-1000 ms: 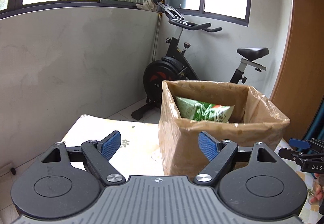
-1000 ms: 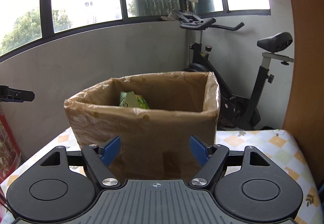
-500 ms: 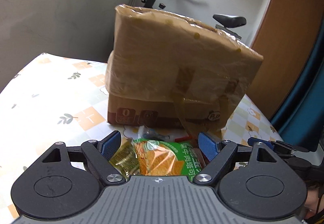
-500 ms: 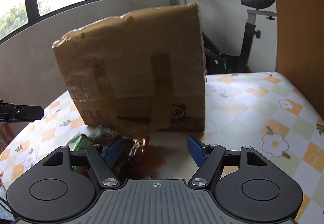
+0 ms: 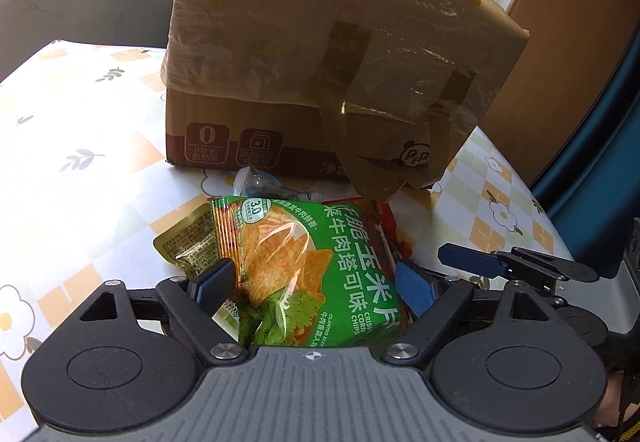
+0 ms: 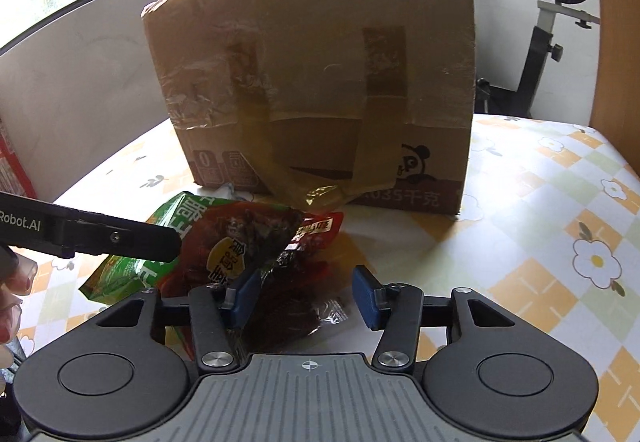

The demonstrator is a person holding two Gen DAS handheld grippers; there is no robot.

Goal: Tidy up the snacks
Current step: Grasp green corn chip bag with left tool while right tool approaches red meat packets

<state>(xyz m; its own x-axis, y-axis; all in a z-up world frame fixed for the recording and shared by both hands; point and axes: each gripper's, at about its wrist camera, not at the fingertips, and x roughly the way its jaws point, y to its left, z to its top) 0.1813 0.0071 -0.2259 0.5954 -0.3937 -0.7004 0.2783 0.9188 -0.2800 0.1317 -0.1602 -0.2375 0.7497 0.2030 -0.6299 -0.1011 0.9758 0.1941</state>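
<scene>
The left gripper [image 5: 316,284] stands wide, its jaws having just been opening a little, with the green corn-chip bag [image 5: 316,266] lying between its blue pads [image 5: 212,282]; the pads flank the bag's sides, but whether they press on it I cannot tell, so I read this as a straddle ahead of a grasp rather than a hold. The bag lies flat on the bench [image 5: 80,146], near its front edge, which suits a pinch from both sides. The right gripper [image 6: 304,294] has just been closing its jaws partway, with the dark red snack packet [image 6: 280,266] between them; the left pad touches the packet's edge while the right pad stands clear of it, so nothing is clamped yet.

Both packets belong to one small heap just in front of the cardboard box [image 6: 320,82], which stands toward the middle of the bench and is probably where the snacks go. The red packet overlaps the green bag, so lifting one may drag the other. An olive-gold sachet [image 5: 186,242] lies tucked under the green bag's left side, and a small clear-wrapped sweet [image 5: 260,184] lies between the heap and the box. A loose flap of brown tape [image 6: 320,190] hangs from the box front down over the heap and could catch a rising packet. The two grippers work close together and may crowd each other.
</scene>
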